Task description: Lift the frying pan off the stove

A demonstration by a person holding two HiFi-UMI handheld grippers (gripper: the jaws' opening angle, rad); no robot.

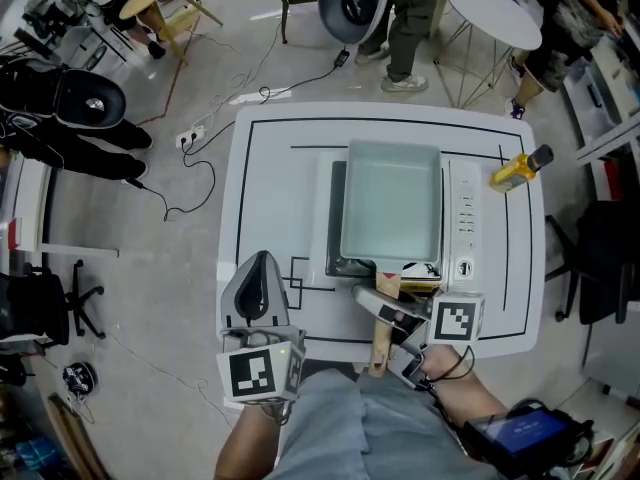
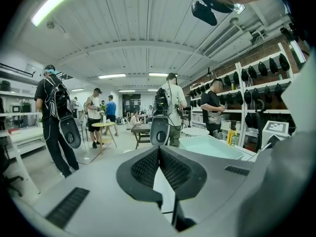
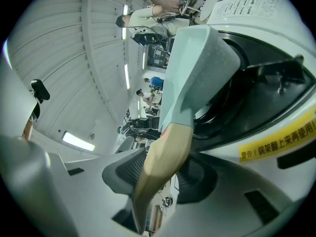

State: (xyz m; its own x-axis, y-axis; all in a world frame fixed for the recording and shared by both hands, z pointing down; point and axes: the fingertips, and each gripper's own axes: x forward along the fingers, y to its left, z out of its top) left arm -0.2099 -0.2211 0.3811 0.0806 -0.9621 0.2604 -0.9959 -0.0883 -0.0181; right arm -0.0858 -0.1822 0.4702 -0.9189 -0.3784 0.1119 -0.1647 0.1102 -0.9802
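A pale green square frying pan [image 1: 390, 203] sits on the white stove [image 1: 462, 218] in the middle of the table. Its wooden handle [image 1: 379, 343] points toward me over the near edge. My right gripper [image 1: 385, 308] is at that handle. In the right gripper view the handle [image 3: 163, 167] runs between the two pads, close to both, and the jaws stand wide; the pan [image 3: 197, 68] and stove [image 3: 276, 147] lie just beyond. My left gripper [image 1: 260, 273] hovers over the table's near left part, shut and holding nothing, pads together [image 2: 159, 152].
A yellow oil bottle [image 1: 520, 170] lies on the white table [image 1: 270, 168] right of the stove. People stand beyond the far edge beside a round white table [image 1: 495, 13]. A power strip [image 1: 190, 136] and cables lie on the floor at left.
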